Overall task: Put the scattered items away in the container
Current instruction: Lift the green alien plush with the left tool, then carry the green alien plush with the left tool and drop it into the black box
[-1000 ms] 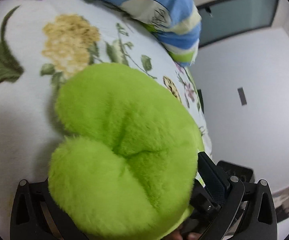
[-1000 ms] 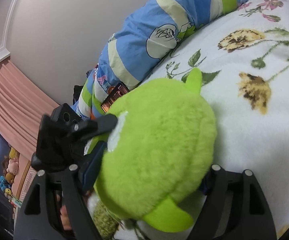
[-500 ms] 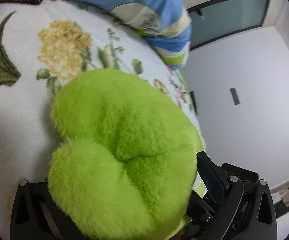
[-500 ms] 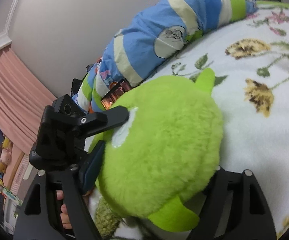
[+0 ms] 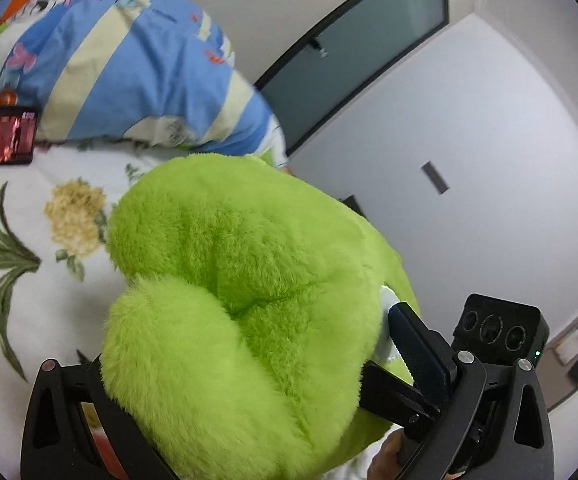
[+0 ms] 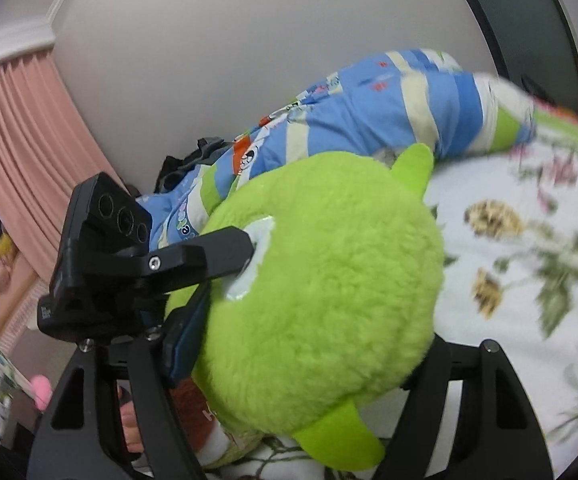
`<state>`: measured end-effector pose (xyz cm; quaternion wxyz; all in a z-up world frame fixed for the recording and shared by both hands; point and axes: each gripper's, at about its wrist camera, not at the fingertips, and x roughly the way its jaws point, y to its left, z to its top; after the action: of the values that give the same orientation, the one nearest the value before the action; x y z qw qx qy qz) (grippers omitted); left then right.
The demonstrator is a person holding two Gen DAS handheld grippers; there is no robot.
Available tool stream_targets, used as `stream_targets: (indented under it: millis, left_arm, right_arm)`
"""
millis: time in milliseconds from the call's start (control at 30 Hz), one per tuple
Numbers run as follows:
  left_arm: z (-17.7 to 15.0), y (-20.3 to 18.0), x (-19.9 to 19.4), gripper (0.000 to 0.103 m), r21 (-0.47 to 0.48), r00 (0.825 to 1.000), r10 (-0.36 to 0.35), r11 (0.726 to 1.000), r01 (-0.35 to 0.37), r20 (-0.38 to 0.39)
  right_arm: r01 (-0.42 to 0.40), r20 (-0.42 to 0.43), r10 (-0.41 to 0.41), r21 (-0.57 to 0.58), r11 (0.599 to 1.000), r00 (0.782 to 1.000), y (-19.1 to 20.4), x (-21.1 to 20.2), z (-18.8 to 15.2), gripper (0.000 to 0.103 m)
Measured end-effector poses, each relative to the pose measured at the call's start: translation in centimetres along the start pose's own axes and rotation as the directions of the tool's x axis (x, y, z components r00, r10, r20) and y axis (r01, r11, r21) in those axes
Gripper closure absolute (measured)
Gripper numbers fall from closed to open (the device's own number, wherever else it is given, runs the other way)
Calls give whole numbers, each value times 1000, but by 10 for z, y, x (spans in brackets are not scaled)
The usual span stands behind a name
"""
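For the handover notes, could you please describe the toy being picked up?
On the white floral bedspread, below the blue striped quilt, both grippers squeeze the plush toy. It is round, fuzzy and lime green, with small ears; nothing nearby shares that colour.

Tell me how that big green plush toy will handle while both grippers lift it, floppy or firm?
The green plush toy probably squashes: it creases deeply between the left gripper fingers. It looks light for its bulk. The right gripper, jaws closing on it, likely won't slip on fuzzy fur.

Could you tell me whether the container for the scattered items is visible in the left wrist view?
No, only the green plush toy, floral bedspread and striped duvet show.
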<state>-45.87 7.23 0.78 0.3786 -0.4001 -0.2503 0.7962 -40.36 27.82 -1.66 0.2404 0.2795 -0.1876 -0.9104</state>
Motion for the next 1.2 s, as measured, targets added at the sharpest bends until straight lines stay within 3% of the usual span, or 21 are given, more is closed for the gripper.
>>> stream_targets:
  millis: [167, 400, 600, 733, 833, 967, 1033, 1200]
  left_arm:
    - [9, -35, -60, 2, 35, 999, 1, 999, -2, 42]
    - [-6, -36, -176, 2, 11, 983, 153, 988, -155, 104]
    - [-41, 19, -293, 2, -138, 913, 381, 921, -363, 143]
    - [-73, 78, -343, 2, -261, 881, 453, 875, -408, 140]
    - [-94, 124, -360, 2, -343, 878, 457, 855, -390, 141]
    - [-107, 175, -355, 2, -420, 896, 431, 837, -352, 109]
    - [-107, 186, -352, 2, -420, 898, 431, 835, -357, 93]
    - [-105, 193, -344, 2, -396, 882, 469, 821, -412, 54]
  right_arm:
    - [-4, 18, 6, -87, 996, 1000, 55, -36, 24, 30]
    - [-139, 4, 139, -87, 987, 990, 144, -40, 14, 29]
    - [-312, -118, 302, -69, 948, 946, 241, 17, -30, 29]
    - [-394, -224, 372, -59, 917, 901, 302, 64, -64, 29]
    - [-398, -301, 365, -54, 916, 881, 331, 98, -90, 29]
    - [-340, -369, 295, -61, 938, 881, 337, 135, -112, 28]
    - [-314, -386, 270, -54, 948, 882, 334, 146, -117, 28]
    - [-226, -417, 183, -55, 973, 890, 332, 156, -128, 15]
